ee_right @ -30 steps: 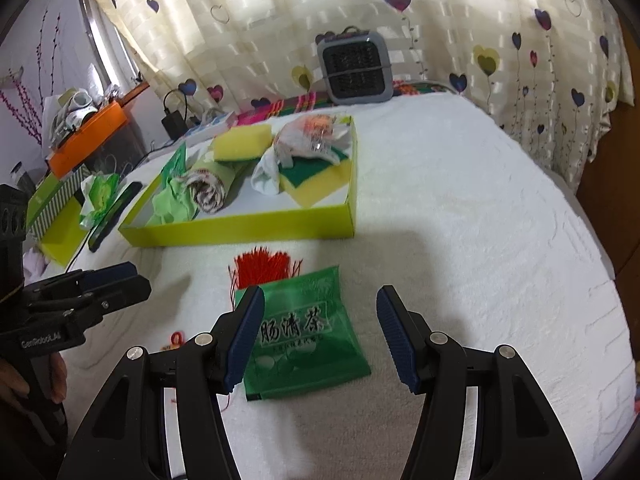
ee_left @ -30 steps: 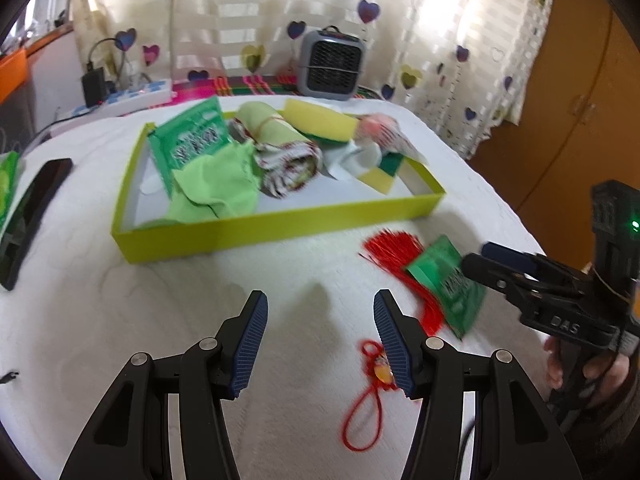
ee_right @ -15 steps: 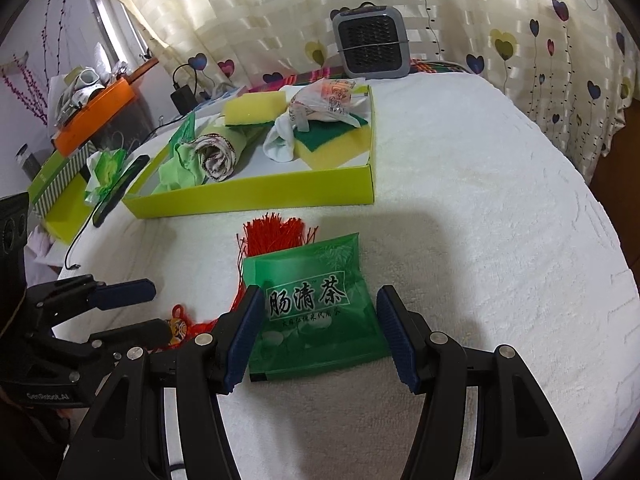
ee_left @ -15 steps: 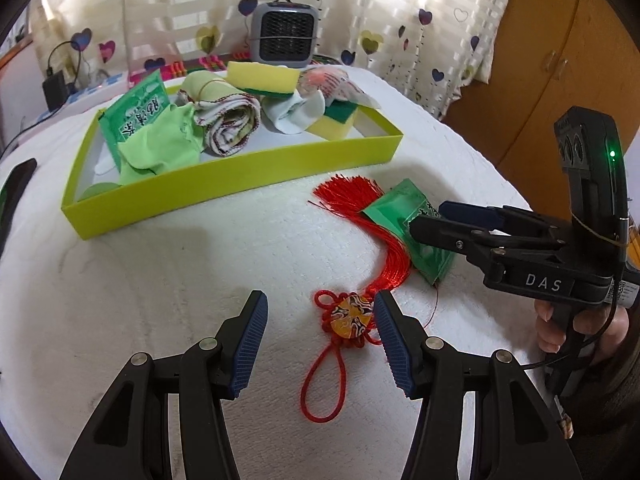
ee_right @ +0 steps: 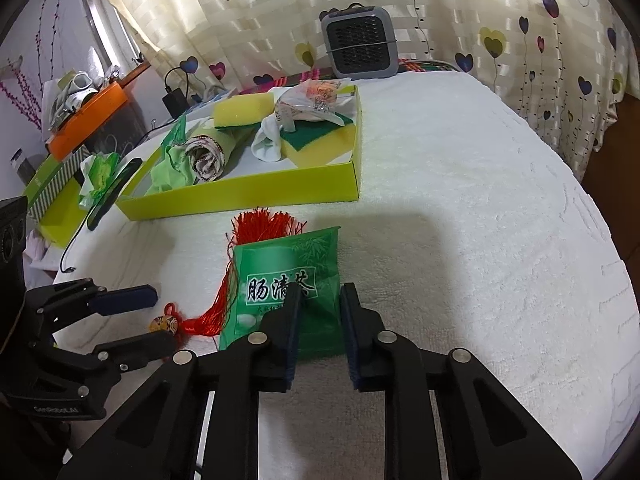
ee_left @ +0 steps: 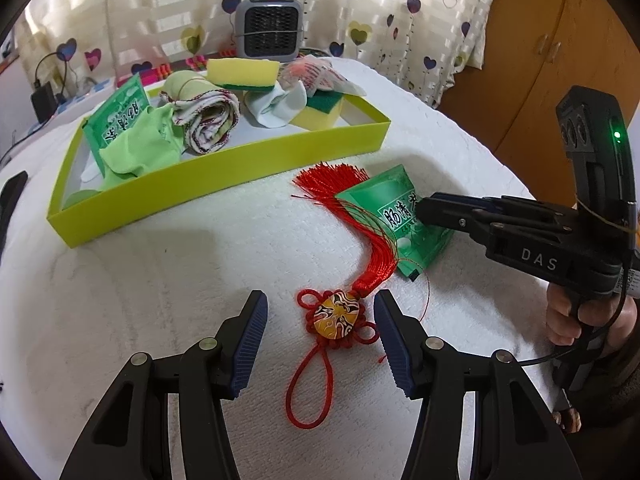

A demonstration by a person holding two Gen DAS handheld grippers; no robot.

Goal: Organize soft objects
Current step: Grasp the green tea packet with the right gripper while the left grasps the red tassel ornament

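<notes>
right tongs point(ee_right: 319, 300) just closing, clamped on green tea packet point(ee_right: 286, 276) | left tongs point(ee_left: 320, 312) apart, straddling red knot charm point(ee_left: 336, 316) (untouched) | yellow tray point(ee_left: 224, 172) at 11 o'clock

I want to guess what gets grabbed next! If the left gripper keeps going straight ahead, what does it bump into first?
Probably the round painted pendant of the red knotted tassel charm, lying between the open left gripper fingers on the white towel. Depth is uncertain.
</notes>
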